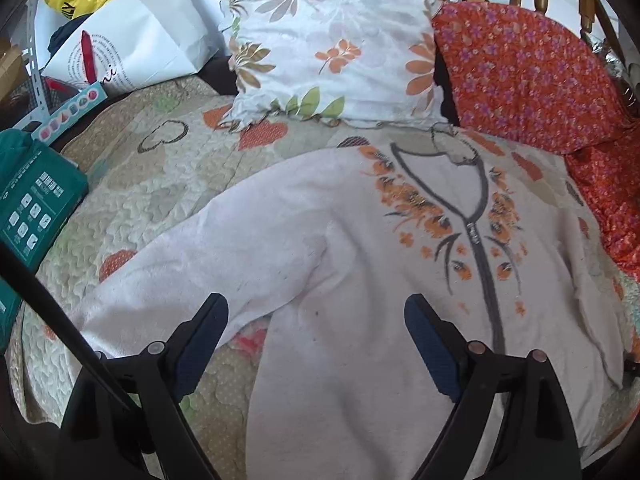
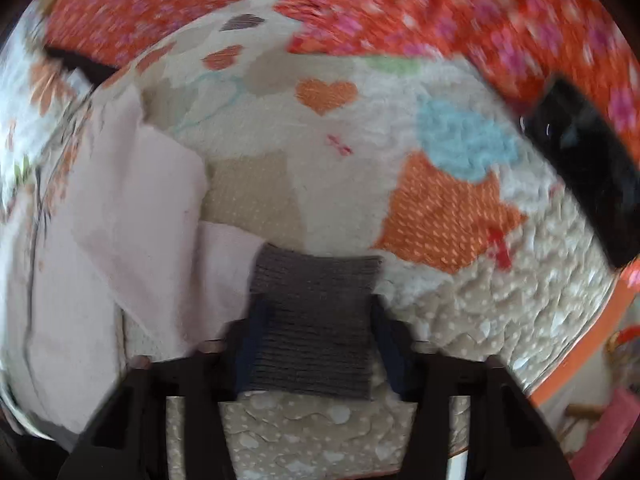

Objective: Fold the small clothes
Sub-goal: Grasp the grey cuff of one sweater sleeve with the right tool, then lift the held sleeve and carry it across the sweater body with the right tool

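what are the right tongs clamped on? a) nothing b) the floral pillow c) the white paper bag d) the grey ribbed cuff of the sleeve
d: in the right wrist view the right tongs sit closed on the grey ribbed cuff at the end of the pale sleeve.

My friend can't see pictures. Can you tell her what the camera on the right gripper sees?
The right gripper has its jaws closed on the grey ribbed cuff of a pale pink sleeve. Under it lies a quilted bedspread with orange and blue hearts, and the picture is blurry.
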`<act>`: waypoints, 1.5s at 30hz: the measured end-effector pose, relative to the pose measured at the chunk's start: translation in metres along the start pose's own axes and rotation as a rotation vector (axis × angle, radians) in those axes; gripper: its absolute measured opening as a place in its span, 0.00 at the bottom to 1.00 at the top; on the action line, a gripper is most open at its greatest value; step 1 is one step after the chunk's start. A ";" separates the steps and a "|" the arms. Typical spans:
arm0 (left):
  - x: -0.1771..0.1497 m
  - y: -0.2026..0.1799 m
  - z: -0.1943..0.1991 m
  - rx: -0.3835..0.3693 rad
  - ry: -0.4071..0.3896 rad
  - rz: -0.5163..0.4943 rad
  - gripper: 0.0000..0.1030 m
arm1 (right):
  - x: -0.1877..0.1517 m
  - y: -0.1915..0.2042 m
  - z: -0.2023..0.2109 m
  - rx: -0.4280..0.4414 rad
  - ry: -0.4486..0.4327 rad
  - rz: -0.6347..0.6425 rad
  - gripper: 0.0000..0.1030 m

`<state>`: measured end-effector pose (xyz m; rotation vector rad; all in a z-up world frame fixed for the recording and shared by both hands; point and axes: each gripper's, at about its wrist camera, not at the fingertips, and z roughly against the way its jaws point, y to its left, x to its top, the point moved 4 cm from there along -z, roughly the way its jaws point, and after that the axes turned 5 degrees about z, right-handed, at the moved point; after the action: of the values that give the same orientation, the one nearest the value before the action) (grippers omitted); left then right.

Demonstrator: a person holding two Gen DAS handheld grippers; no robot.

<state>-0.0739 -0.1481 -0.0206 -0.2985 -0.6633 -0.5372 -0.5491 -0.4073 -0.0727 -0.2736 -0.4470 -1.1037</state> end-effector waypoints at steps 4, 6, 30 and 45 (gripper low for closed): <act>-0.002 0.008 -0.003 0.019 0.005 -0.010 0.86 | 0.025 -0.001 0.015 0.052 -0.007 -0.034 0.08; -0.002 0.013 0.000 0.021 -0.001 -0.005 0.86 | 0.041 -0.031 0.030 -0.035 -0.047 -0.074 0.07; 0.027 0.102 0.031 0.125 -0.108 0.194 0.86 | 0.152 0.283 0.055 0.303 -0.121 0.204 0.07; 0.037 0.164 0.039 0.142 -0.127 0.352 0.86 | 0.094 0.548 -0.037 0.369 0.093 0.516 0.12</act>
<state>0.0225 -0.0099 0.0177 -0.3088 -0.7486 -0.1349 -0.0115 -0.2626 -0.0563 -0.0058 -0.4555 -0.5137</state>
